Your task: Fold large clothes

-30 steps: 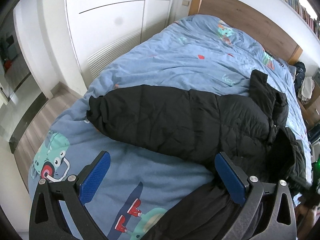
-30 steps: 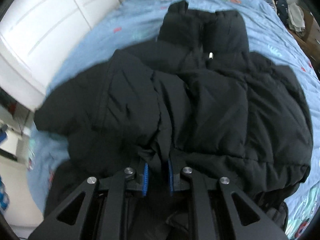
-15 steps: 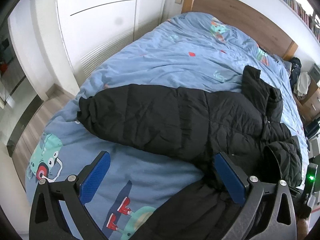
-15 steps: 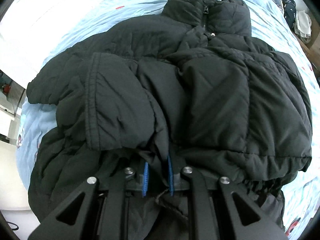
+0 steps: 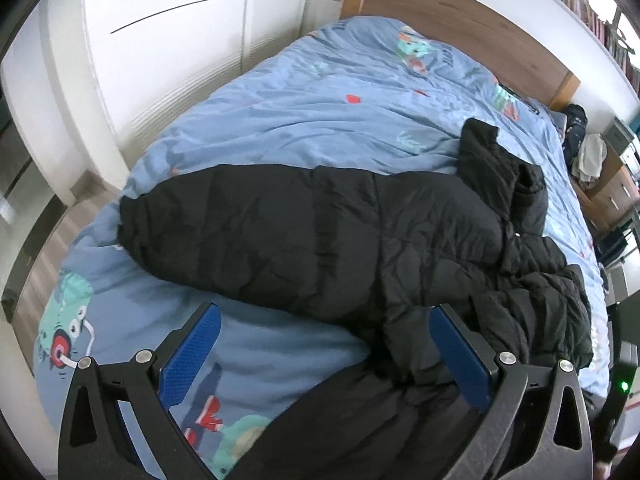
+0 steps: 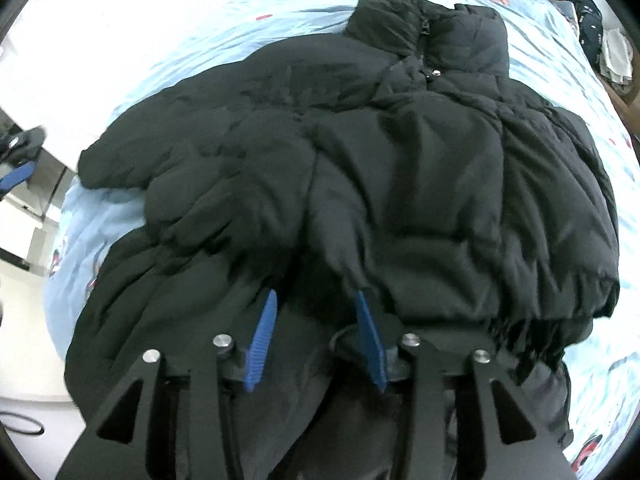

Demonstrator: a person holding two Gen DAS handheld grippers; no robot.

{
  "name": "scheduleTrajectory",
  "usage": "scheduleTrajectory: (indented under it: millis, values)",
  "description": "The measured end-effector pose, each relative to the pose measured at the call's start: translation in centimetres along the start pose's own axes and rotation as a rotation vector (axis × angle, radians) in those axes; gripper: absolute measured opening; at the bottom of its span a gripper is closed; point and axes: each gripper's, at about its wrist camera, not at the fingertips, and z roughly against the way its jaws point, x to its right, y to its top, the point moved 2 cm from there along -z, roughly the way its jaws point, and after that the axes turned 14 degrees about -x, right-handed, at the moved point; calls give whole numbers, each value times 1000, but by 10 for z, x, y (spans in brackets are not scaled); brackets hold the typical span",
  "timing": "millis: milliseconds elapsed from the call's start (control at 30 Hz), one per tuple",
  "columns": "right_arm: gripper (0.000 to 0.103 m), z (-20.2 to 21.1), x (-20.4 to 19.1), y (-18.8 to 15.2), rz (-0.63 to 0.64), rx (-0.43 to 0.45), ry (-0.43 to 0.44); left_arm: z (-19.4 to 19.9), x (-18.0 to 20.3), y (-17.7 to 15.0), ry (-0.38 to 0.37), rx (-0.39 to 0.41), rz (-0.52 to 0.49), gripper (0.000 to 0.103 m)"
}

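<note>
I am looking down over a wide bed (image 5: 320, 120) covered in a blue cartoon-print duvet, with a wooden headboard (image 5: 460, 20) at the far end and white wardrobe doors (image 5: 168, 40) along the left.

A large black puffer jacket (image 6: 400, 152) lies across the near half of the bed, collar pointing toward the headboard. One sleeve (image 5: 260, 224) stretches out flat to the left, ending near the bed's left edge. The right side of the jacket is folded in over the body, leaving a thick rounded ridge along the right.

My left gripper (image 5: 324, 356) hangs above the near edge of the bed with its blue pads spread wide — nothing is between them but duvet and the jacket's lower hem beneath.

My right gripper (image 6: 316, 336) sits low over the jacket's near hem. Its jaws have just been opening; the blue pads now stand apart, and a fold of black fabric lies in the gap between them — loose, not pinched.
</note>
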Motion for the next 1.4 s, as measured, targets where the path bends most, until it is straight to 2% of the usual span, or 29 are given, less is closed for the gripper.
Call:
scheduleTrajectory:
  millis: [167, 500, 633, 767, 867, 1033, 1233, 1400]
  values:
    - [41, 24, 19, -12, -26, 45, -17, -15, 37, 0, -17, -17, -68, 102]
    - [41, 73, 124, 19, -178, 186, -164, -60, 143, 2, -56, -25, -198, 102]
    - [41, 70, 156, 41, -206, 211, -185, -83, 190, 2, -87, -28, -243, 102]
    - [41, 55, 177, 59, -226, 210, -163, -112, 234, 2, -105, -39, -285, 102]
    - [41, 36, 187, 64, -236, 193, -167, -136, 257, -4, -87, -46, -308, 102]
    - [44, 1, 196, 57, -224, 164, -168, -181, 261, -19, -38, -85, -306, 102]
    - [45, -28, 204, 50, -216, 175, -156, -196, 258, -26, -19, -87, -306, 102]
    - [45, -32, 199, 53, -206, 143, -189, -199, 257, -27, -13, -105, -310, 102]
